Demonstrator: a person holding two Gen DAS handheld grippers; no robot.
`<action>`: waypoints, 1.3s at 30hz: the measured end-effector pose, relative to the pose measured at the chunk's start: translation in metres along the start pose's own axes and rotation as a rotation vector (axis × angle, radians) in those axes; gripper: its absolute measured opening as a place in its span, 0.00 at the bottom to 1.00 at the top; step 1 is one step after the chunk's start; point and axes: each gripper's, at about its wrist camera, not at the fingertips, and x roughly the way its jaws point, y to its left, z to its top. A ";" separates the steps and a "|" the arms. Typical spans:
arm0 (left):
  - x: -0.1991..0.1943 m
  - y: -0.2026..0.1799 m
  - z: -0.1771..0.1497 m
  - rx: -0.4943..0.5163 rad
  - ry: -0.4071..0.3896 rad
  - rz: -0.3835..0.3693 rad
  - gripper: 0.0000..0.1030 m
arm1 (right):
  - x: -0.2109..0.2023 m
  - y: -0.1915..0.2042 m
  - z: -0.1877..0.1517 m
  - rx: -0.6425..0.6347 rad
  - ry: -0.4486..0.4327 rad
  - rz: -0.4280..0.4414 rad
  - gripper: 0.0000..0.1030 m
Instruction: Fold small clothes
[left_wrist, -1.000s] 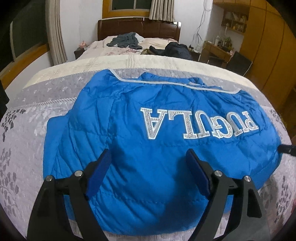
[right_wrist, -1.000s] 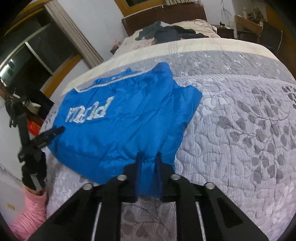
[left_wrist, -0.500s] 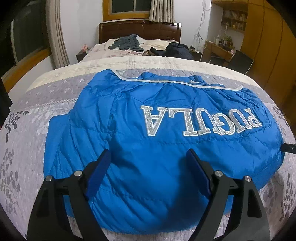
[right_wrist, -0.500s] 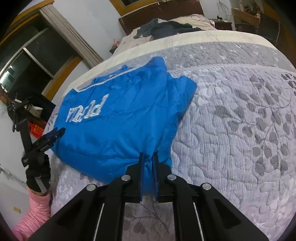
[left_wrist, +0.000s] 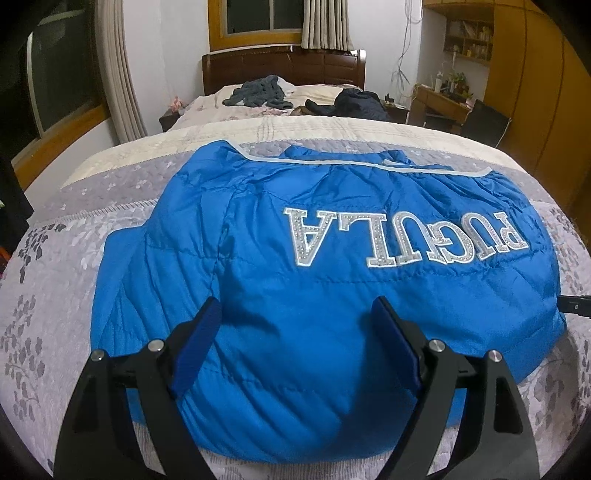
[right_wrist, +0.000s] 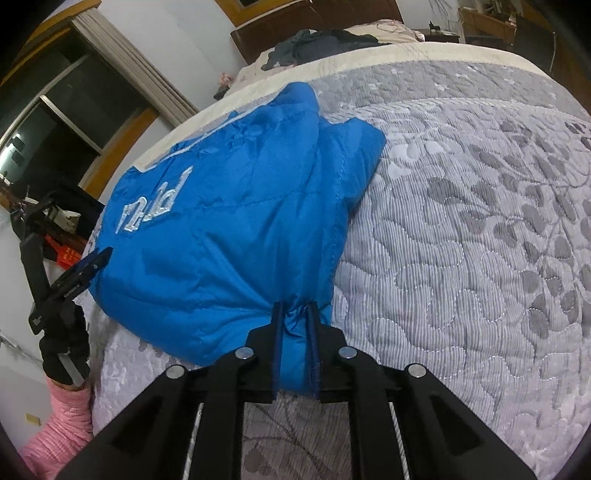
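Observation:
A blue padded jacket (left_wrist: 314, 277) with silver "PUGULA" lettering lies back-up on the grey quilted bedspread (left_wrist: 55, 295). In the left wrist view my left gripper (left_wrist: 297, 332) hangs open just above the jacket's near hem, its blue pads wide apart with nothing between them. My right gripper (right_wrist: 293, 321) is shut on a bunched corner of the jacket (right_wrist: 229, 240) at its near right edge. The right gripper's tip (left_wrist: 574, 306) peeks in at the right border of the left wrist view. The left gripper (right_wrist: 94, 266) shows at the jacket's far side in the right wrist view.
Dark clothes (left_wrist: 258, 92) and a dark heap (left_wrist: 358, 99) lie near the wooden headboard (left_wrist: 284, 66). A desk and chair (left_wrist: 461, 107) stand right of the bed. A gloved hand with a pink sleeve (right_wrist: 62, 424) holds the left gripper. The quilt (right_wrist: 461, 258) stretches right of the jacket.
The right gripper, still shut on the jacket's corner, has drawn it in, so the jacket's right side bunches more. The left gripper stays open and has tilted up slightly.

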 end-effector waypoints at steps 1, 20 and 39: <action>0.000 -0.001 0.000 0.002 -0.001 0.002 0.80 | 0.000 -0.001 0.000 0.002 -0.001 0.002 0.12; 0.000 -0.005 -0.003 0.011 -0.008 0.010 0.81 | -0.025 -0.004 0.010 0.053 -0.039 0.106 0.67; 0.004 0.012 0.010 -0.019 0.014 -0.061 0.81 | 0.028 -0.033 0.034 0.182 0.031 0.294 0.79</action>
